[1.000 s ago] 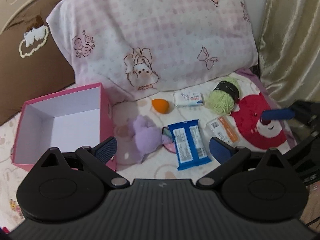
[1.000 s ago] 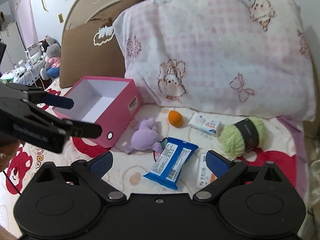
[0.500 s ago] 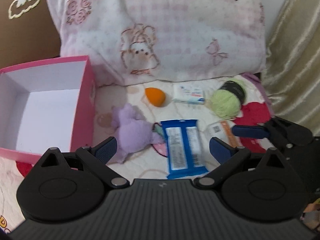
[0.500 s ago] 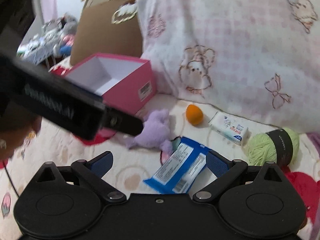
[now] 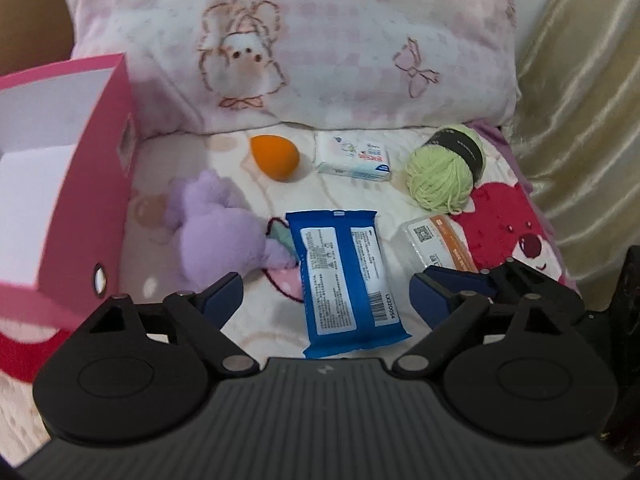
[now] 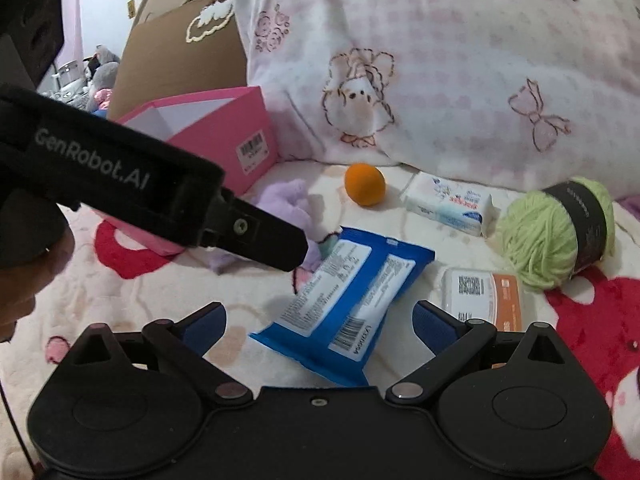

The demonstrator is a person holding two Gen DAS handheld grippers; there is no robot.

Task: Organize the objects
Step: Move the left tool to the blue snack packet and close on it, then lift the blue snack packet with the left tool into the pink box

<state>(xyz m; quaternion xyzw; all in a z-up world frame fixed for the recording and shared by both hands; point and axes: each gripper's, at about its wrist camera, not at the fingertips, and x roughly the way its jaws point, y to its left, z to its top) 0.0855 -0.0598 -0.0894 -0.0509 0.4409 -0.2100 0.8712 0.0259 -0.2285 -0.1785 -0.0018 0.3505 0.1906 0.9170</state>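
A blue wipes pack [image 5: 347, 276] lies on the bed between my left gripper's [image 5: 326, 300] open jaws; it also shows in the right wrist view [image 6: 344, 300], just ahead of my open right gripper [image 6: 318, 326]. A purple plush [image 5: 216, 232], an orange sponge [image 5: 275, 157], a white tissue pack [image 5: 354, 158], a green yarn ball [image 5: 444, 168] and a small orange-and-white pack [image 5: 438, 240] lie around it. An open pink box [image 5: 84, 184] stands at the left, empty in what shows.
A big pink patterned pillow [image 5: 304, 40] leans behind the objects. A gold curtain [image 5: 580, 100] hangs at the right. A brown cardboard piece [image 6: 176, 56] stands behind the box. The left gripper's body [image 6: 160, 188] crosses the right wrist view.
Both grippers have moved forward and down toward the objects. The blue pack now lies between the left jaws. Both stay open.
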